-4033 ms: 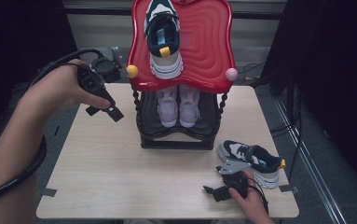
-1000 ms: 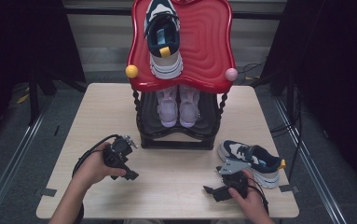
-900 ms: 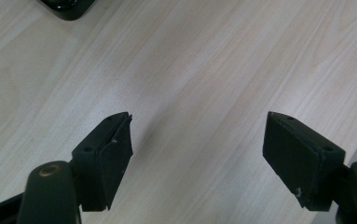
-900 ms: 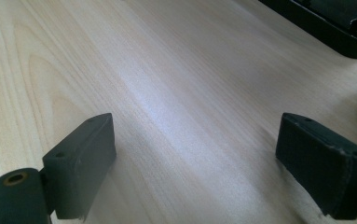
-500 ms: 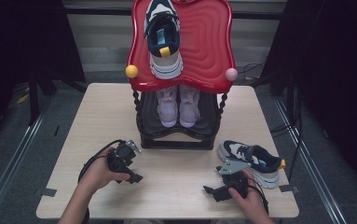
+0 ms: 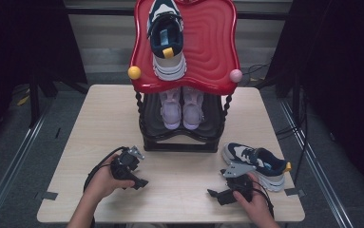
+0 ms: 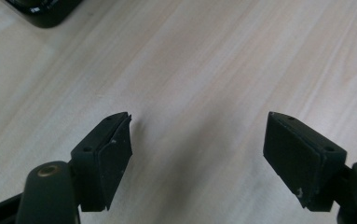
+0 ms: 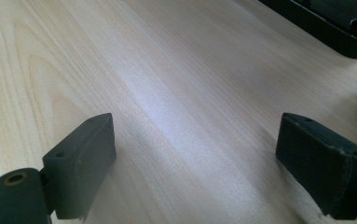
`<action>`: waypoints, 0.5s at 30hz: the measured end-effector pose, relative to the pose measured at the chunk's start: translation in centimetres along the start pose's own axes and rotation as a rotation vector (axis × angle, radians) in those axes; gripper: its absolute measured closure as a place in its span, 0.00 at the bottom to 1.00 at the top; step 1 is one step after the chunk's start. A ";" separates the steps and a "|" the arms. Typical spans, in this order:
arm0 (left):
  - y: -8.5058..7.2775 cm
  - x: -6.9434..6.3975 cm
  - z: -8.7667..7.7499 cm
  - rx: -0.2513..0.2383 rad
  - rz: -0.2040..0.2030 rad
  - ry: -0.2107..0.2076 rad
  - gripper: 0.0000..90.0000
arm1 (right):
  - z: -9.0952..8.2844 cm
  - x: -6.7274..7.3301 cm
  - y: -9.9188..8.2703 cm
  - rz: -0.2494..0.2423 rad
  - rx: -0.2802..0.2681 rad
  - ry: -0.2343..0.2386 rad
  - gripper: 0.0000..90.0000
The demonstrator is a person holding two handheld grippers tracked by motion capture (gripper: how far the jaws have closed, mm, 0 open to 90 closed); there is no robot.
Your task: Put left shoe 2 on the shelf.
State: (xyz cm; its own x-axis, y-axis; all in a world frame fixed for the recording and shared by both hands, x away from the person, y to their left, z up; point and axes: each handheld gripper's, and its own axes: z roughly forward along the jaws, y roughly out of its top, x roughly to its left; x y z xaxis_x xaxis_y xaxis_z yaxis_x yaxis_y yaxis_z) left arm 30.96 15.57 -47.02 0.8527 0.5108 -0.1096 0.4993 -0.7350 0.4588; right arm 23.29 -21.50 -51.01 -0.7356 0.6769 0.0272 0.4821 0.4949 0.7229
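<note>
Two grippers are sitting low over the table (image 6: 99, 118) now, and neither is carrying anything. Your left gripper (image 6: 139, 183) is the one that has been travelling: four seconds ago you were holding it up beside the rack's left post, and since then you have been bringing it down and toward yourself, so it is now hovering just above the wood at front left, jaws spread wide with bare tabletop between them. Your right gripper (image 6: 214, 194) has been keeping its place at front right, jaws likewise parted and empty, pointing across the table toward your left.

That is leaving the loose shoe (image 6: 256, 164) untouched. It is lying on its sole on the table, just beyond your right hand (image 6: 253, 199) and in front of the rack's (image 6: 179, 141) right corner. Its mate (image 6: 167, 40) is already resting on the red top shelf (image 6: 213, 47), and a pale pair (image 6: 182, 108) is filling the lower tier.

You are probably resetting between moves, with the left arm done for now. The free space on the red shelf beside the mate is looking like the shoe's likely destination, though from the gripper views you are seeing hardly more than wood and a dark corner of the rack, so you cannot judge the approach from those
</note>
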 end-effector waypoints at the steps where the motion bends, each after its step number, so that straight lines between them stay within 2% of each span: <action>1: -0.1 0.0 0.2 -0.014 -0.002 0.001 0.25 | 0.0 0.0 0.0 -0.002 0.001 0.000 0.12; 6: -0.8 0.0 0.9 -0.033 0.007 0.027 0.24 | 0.0 0.0 0.0 -0.003 0.001 -0.001 0.12; 7: -0.9 0.1 1.1 -0.054 0.013 0.031 0.24 | 0.0 0.0 0.0 -0.003 0.001 -0.001 0.12; 12: -1.5 0.0 1.2 -0.096 0.015 0.036 0.22 | 0.0 0.0 0.0 -0.003 0.001 0.000 0.12; 15: -1.8 -0.3 1.4 -0.113 0.039 0.070 0.20 | 0.0 0.0 0.0 -0.003 0.001 0.000 0.12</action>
State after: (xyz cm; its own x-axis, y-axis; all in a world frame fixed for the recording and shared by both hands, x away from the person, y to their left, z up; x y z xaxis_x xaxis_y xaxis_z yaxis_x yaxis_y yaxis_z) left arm 30.02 16.15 -49.06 0.8563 0.5156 -0.0297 0.4422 -0.7023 0.5580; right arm 23.29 -21.51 -51.00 -0.7368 0.6757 0.0250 0.4806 0.4974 0.7222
